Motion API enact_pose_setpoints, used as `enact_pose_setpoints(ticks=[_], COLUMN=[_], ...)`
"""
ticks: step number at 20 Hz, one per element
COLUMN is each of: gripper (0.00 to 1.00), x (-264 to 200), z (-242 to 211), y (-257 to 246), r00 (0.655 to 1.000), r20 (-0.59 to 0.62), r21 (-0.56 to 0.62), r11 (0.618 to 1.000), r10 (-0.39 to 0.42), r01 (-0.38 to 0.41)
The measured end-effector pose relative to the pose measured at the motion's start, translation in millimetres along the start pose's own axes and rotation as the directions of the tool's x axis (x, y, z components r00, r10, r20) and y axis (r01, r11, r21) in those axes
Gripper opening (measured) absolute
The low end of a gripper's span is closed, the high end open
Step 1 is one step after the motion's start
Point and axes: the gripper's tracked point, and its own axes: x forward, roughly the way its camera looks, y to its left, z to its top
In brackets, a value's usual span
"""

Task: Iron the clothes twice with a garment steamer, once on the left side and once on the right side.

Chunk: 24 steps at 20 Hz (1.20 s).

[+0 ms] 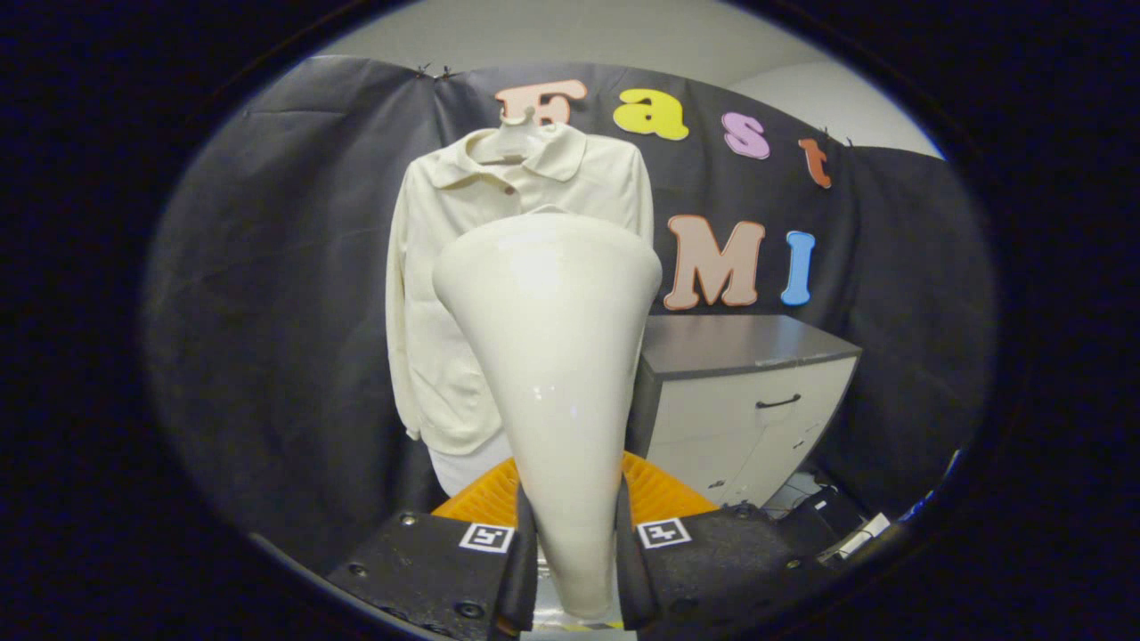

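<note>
Two passes were on the job sheet and we judged neither had started — the steamer head was well short of the cloth. The hand-held gripper (574, 570) was closed on the garment steamer (552, 356), both fingers pressed against the narrow lower end of its cream body, one on each side. The body flared upward to a wide rounded head that stood ahead of the fingers and covered the middle of the garment.

The clothes (463, 294), a cream collared jacket, hung on a hanger (512, 138) against the black booth wall, beyond the steamer. We saw the collar, the shoulders, one sleeve and a front pocket; the other front panel sat mostly behind the steamer head. We couldn't tell whether any steam was coming out.

Beside the jacket stood a low cabinet (757, 392) with a grey top and a dark handle. Something orange and ribbed (655, 494) sat just behind the fingers — we couldn't say what it was.

Our read of the step: steamer grasped and carried, approach to the garment under way. The next move would call for bringing the head up to one front panel near the shoulder, face flat to the fabric, then a steady stroke down. The grip on that glossy taper looked like the thing to watch.
</note>
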Motion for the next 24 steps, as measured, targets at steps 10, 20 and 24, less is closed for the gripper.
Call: enact_pose_setpoints(ticks=[10, 20, 24], gripper=[0.36, 0.36, 0.36], x=[-63, -78, -80], z=[87, 57, 50], y=[-74, -164, -170], r00=[0.984, 0.988, 0.986], r20=[0.176, 0.126, 0.141], r21=[0.060, 0.087, 0.112], r11=[0.998, 0.993, 0.991], r10=[-0.022, -0.092, -0.091], r01=[0.011, 0.082, 0.075])
